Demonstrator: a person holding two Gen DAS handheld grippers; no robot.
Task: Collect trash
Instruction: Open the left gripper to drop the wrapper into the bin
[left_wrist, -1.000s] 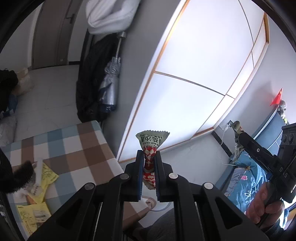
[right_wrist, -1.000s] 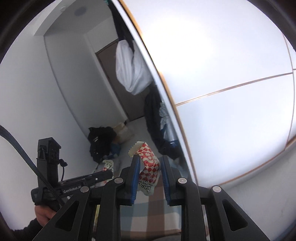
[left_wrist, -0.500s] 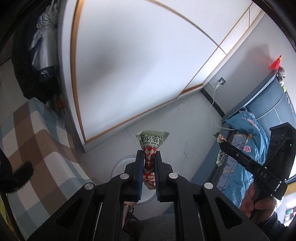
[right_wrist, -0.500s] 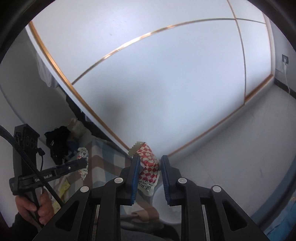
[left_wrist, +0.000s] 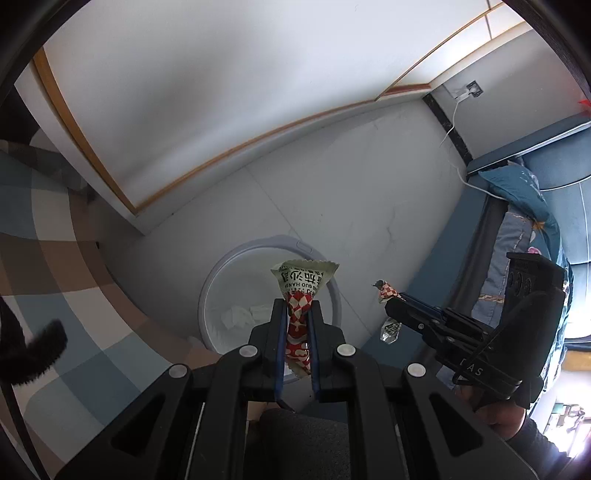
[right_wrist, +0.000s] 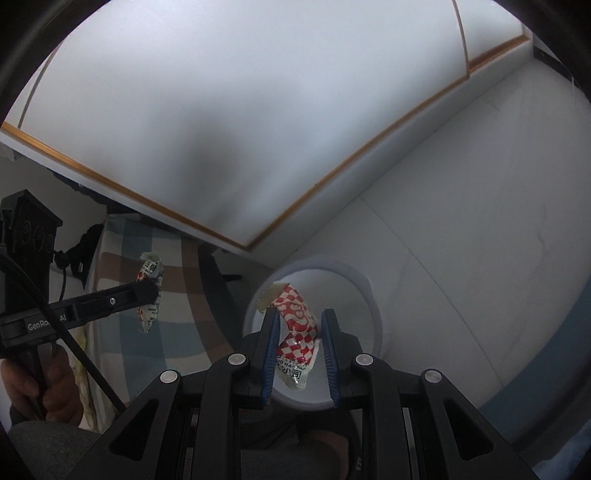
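Observation:
My left gripper (left_wrist: 297, 314) is shut on a red-and-white checked snack wrapper (left_wrist: 301, 288) with a pale printed top. It hangs over the rim of a round white bin (left_wrist: 258, 249) on the floor. My right gripper (right_wrist: 299, 317) is shut on a second checked wrapper (right_wrist: 295, 325), which sits above the opening of the bin (right_wrist: 369, 291). Each gripper shows in the other's view. The right gripper (left_wrist: 388, 301) is just right of the bin, and the left gripper (right_wrist: 149, 291) with its wrapper (right_wrist: 149, 271) is over the table.
A checked tablecloth (left_wrist: 55, 258) covers a table left of the bin. Behind the bin stands a white wardrobe with wood trim (left_wrist: 221, 110). A bed with blue bedding (left_wrist: 524, 221) lies at the right. Crumpled white paper (left_wrist: 240, 315) lies in the bin.
Both grippers have sunk and tipped downward, so the views swung from the wardrobe and doorway to the floor and the bin. Each still grips its wrapper.

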